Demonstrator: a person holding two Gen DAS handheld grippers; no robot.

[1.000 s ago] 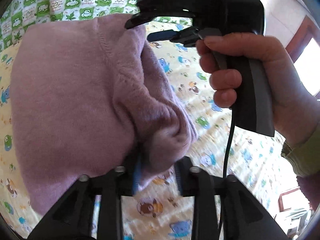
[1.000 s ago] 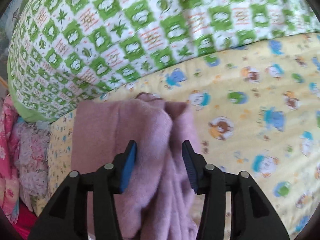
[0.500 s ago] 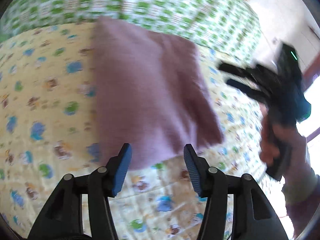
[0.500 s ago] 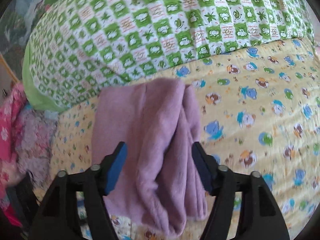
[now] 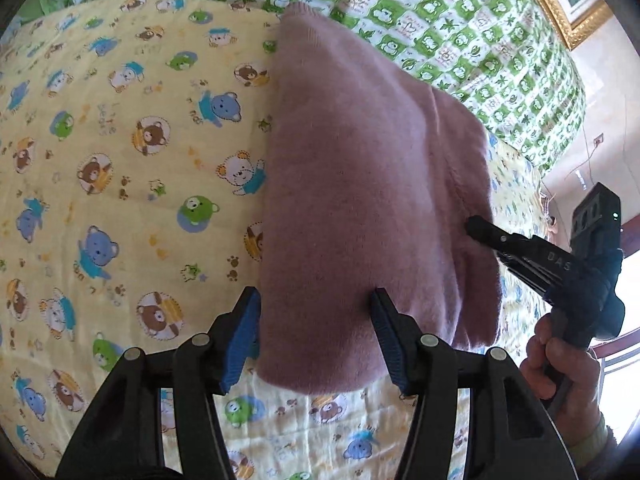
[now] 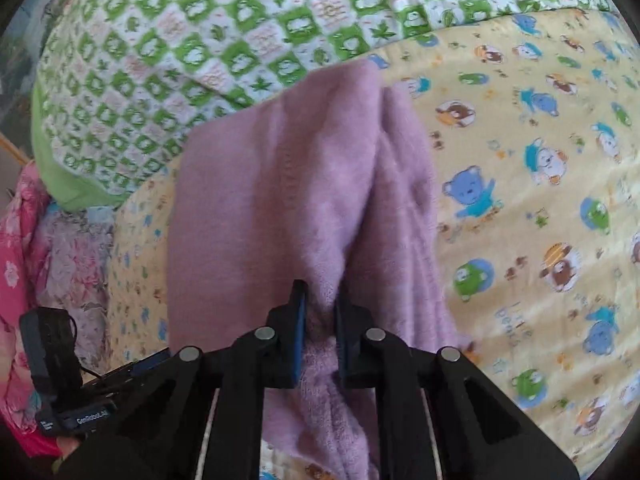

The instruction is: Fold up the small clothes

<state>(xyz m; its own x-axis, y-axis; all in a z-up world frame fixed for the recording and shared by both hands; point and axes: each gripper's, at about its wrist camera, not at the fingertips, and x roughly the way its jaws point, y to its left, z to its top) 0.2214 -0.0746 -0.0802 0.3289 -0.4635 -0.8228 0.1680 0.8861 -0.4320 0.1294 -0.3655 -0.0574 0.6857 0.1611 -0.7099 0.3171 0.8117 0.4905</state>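
A folded mauve fleece garment [image 5: 360,184] lies on the yellow bear-print sheet [image 5: 120,160]. My left gripper [image 5: 316,340] is open, its blue-padded fingers either side of the garment's near edge. In the left wrist view my right gripper [image 5: 480,230] comes in from the right against the garment's right edge. In the right wrist view my right gripper [image 6: 320,312] is shut on a fold of the mauve garment [image 6: 280,184], near its closest edge.
A green-and-white patterned quilt [image 5: 440,20] lies bunched along the far side of the sheet, also in the right wrist view [image 6: 180,40]. Pink floral clothes [image 6: 24,240] are piled at the left. A gold picture frame [image 5: 560,8] hangs on the wall.
My left gripper let go of the garment and opened, and the garment now lies flat. My right gripper, open before, moved in and shut on a fold of it.
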